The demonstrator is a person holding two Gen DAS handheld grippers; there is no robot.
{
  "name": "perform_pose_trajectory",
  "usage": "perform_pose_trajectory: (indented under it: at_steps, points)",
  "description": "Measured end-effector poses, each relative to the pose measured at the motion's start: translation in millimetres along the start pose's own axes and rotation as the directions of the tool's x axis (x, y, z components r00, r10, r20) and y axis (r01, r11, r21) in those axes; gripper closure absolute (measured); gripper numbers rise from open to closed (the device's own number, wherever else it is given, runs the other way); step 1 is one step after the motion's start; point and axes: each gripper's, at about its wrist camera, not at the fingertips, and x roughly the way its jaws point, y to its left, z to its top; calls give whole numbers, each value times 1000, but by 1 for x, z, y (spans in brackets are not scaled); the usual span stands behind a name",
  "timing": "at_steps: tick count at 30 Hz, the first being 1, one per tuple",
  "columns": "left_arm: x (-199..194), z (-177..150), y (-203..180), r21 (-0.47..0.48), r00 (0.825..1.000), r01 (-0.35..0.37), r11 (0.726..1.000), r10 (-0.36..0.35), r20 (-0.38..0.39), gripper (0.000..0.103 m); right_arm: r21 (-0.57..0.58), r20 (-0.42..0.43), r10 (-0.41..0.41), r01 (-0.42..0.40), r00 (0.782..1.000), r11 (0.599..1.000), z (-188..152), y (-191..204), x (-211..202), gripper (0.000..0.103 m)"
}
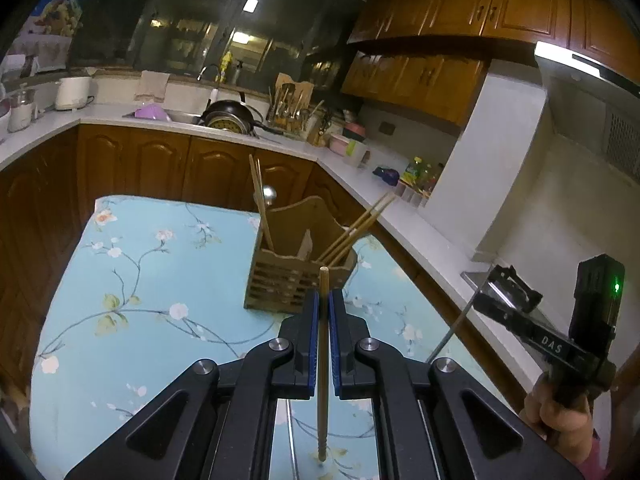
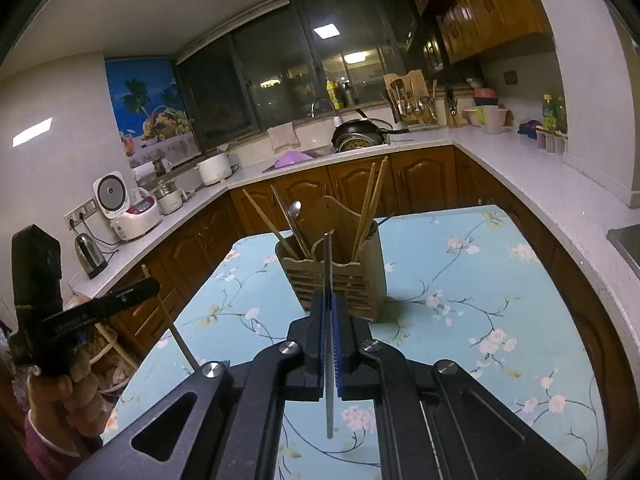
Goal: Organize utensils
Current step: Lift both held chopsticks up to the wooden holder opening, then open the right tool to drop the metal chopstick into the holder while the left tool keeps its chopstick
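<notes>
A wooden utensil holder stands on the blue floral table. Several wooden chopsticks and a metal spoon stick out of it. My left gripper is shut on a wooden chopstick, held just short of the holder. My right gripper is shut on a thin metal utensil whose tip points at the holder. Each gripper also shows in the other view: the right gripper and the left gripper.
A white counter wraps round the table, with brown cabinets below. On it are a sink with a black pan, a second utensil rack, rice cookers and a kettle.
</notes>
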Motion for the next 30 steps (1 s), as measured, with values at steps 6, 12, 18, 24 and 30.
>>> perform_pose_trajectory:
  at_steps: [6, 12, 18, 24, 30]
  points:
    - [-4, 3, 0, 0, 1000, 0, 1000, 0, 16, 100, -2, 1, -2, 2, 1000, 1000, 0, 1, 0, 100]
    - [-1, 10, 6, -7, 1000, -4, 1000, 4, 29, 100, -5, 2, -2, 2, 1000, 1000, 1, 2, 1, 103]
    - [2, 14, 10, -8, 999, -7, 1000, 7, 42, 100, 4, -9, -13, 13, 1000, 1000, 3, -2, 10, 103]
    - [5, 14, 16, -14, 999, -8, 1000, 9, 40, 100, 42, -65, -13, 16, 998, 999, -9, -17, 28, 102]
    - [5, 15, 21, -28, 999, -9, 1000, 10, 43, 100, 167, -150, -77, 102, 986, 981, -37, -61, 64, 65]
